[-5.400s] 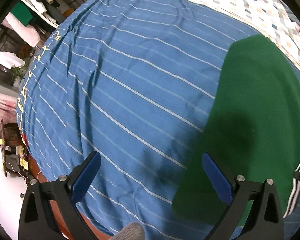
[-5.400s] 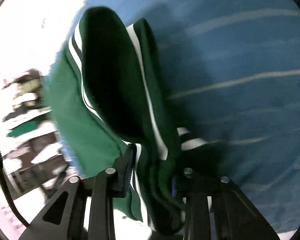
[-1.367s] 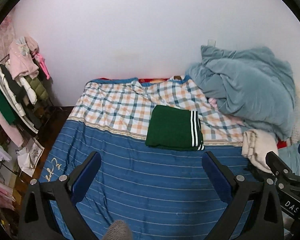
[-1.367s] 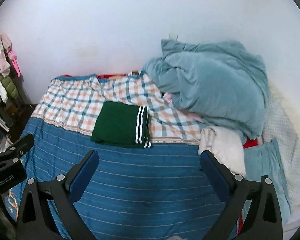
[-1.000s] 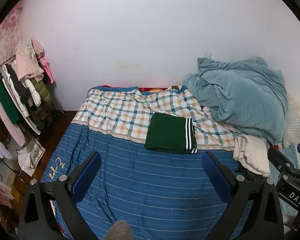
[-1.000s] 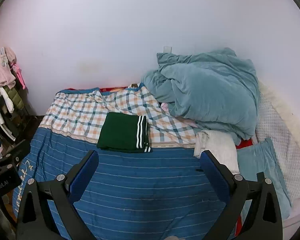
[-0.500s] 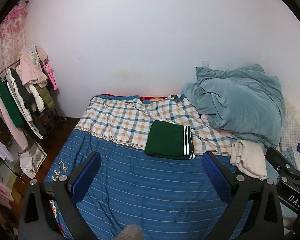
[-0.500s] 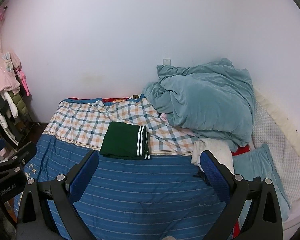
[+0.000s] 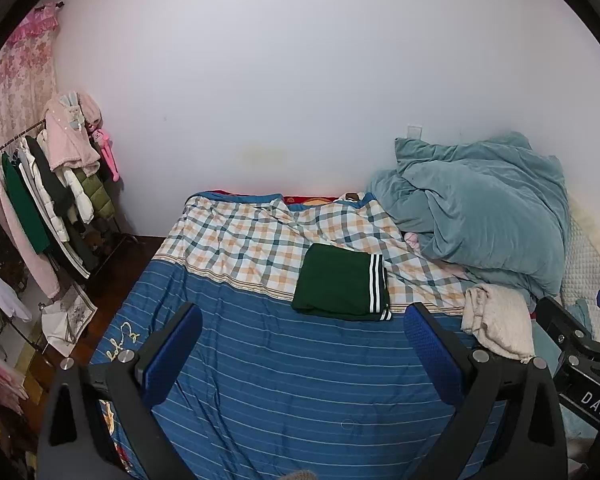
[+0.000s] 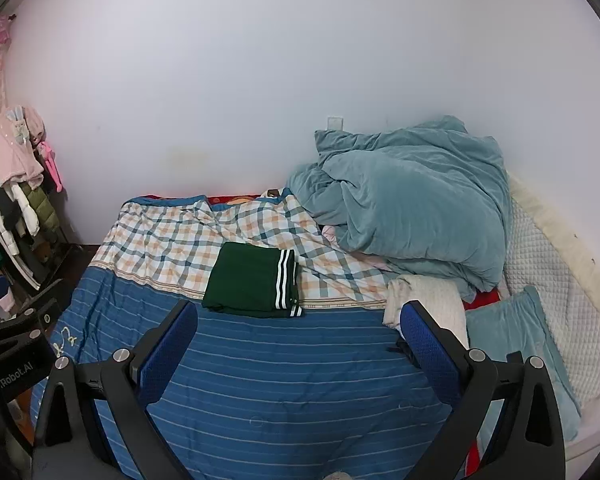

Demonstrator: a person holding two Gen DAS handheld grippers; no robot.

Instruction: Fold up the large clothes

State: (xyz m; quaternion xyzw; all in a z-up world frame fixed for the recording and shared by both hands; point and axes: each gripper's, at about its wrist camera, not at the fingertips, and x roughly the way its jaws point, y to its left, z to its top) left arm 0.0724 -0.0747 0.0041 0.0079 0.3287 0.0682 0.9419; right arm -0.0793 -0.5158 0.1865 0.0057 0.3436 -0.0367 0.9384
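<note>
A dark green garment with white stripes [image 9: 340,286] lies folded in a neat rectangle on the bed, across the line between the plaid and the blue striped cover; it also shows in the right wrist view [image 10: 252,280]. My left gripper [image 9: 300,354] is open and empty, held back from the bed, well short of the garment. My right gripper [image 10: 298,350] is open and empty too, also held back. The right gripper's body shows at the right edge of the left wrist view [image 9: 580,352].
A blue striped cover [image 9: 284,372] lies on the near half of the bed. A teal duvet [image 9: 480,212] is heaped at the back right, with a cream cloth [image 9: 496,324] in front. A clothes rack [image 9: 48,204] stands at the left. A teal pillow [image 10: 516,344] lies right.
Both grippers have pulled back and up from the bed, so the folded green garment looks smaller and farther. The garment lies still.
</note>
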